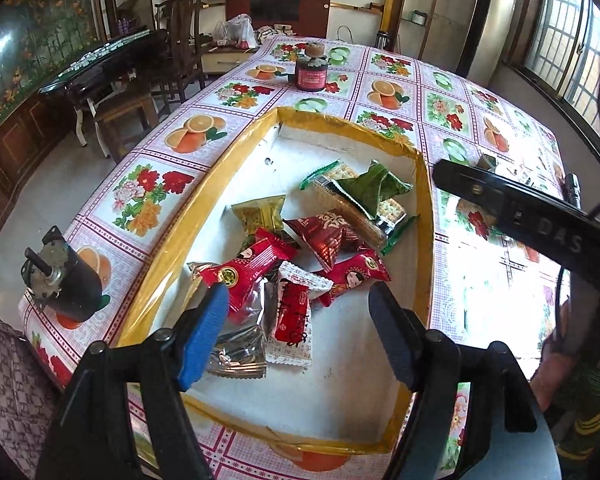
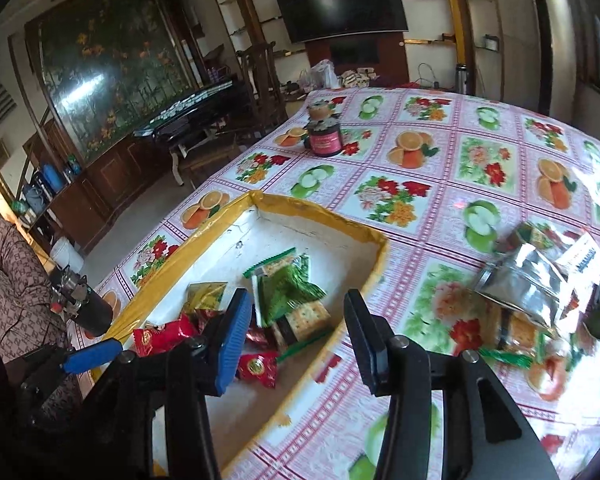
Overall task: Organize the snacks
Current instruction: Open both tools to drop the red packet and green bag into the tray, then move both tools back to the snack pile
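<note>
A shallow white box with yellow taped rim (image 1: 236, 148) (image 2: 324, 209) lies on the floral tablecloth. It holds several wrapped snacks: red packets (image 1: 244, 268) (image 2: 258, 368), green cracker packs (image 1: 364, 190) (image 2: 288, 292), a gold packet (image 1: 260, 214) and a silver pouch (image 1: 240, 352). My left gripper (image 1: 300, 320) is open and empty above the box's near end. My right gripper (image 2: 296, 336) is open and empty over the box's right rim; its arm shows in the left wrist view (image 1: 520, 208). Loose snacks, silver pouches among them (image 2: 528, 280), lie on the table right of the box.
A dark jar with a red label (image 1: 310, 72) (image 2: 324, 136) stands at the far side of the table. A small black motor-like object (image 1: 60, 280) (image 2: 84, 304) sits at the left table edge. Chairs and a dark side table stand beyond the left edge.
</note>
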A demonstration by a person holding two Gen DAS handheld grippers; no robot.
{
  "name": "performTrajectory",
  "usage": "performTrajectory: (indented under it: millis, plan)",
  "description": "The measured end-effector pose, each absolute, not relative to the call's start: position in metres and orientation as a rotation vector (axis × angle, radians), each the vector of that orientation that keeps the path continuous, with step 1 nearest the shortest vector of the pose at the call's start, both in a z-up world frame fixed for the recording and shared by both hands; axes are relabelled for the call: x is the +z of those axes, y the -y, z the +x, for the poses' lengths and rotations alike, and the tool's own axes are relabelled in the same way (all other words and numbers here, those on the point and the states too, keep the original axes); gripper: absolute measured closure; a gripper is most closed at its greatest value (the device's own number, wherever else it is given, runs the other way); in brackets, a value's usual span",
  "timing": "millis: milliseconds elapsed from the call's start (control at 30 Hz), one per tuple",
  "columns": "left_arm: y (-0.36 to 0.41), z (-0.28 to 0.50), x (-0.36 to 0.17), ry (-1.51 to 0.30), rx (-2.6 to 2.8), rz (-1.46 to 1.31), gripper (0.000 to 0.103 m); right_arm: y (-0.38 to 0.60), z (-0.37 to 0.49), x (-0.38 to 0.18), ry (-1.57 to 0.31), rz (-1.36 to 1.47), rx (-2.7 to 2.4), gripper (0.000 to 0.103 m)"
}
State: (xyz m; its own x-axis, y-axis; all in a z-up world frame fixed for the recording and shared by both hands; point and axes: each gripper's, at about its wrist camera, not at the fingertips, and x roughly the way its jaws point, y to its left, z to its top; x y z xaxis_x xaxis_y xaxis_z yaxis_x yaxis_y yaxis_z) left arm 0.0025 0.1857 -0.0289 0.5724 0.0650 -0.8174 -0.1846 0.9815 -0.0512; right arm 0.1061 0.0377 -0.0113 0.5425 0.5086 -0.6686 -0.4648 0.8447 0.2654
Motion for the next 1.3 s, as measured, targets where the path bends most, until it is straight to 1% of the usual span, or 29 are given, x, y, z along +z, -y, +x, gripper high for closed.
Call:
performTrajectory:
  millis: [267, 600, 867, 1133, 1300]
  plan:
    - [-0.16, -0.006, -0.017, -0.928, 0.104, -0.123, 0.028, 0.025, 0.082, -0.006, -0.789, 0.093, 0.481, 0.054]
    - [-0.099, -0.003, -0.004, -0.907, -0.001, -0.053, 0.027, 0.107, 0.066, -0.019, -0.802, 0.157, 0.338, 0.053]
    - [-0.057, 0.01, -0.004, -0.919, -0.071, -0.026, 0.027, 0.161, 0.057, -0.025, -0.802, 0.209, 0.258, 0.052]
    - [-0.023, 0.032, -0.008, -0.94, -0.094, 0.02, 0.027, 0.192, 0.057, -0.034, -0.812, 0.258, 0.211, 0.052]
    - [-0.019, 0.044, -0.005, -0.93, -0.075, 0.021, 0.027, 0.199, 0.06, -0.036, -0.812, 0.267, 0.214, 0.052]
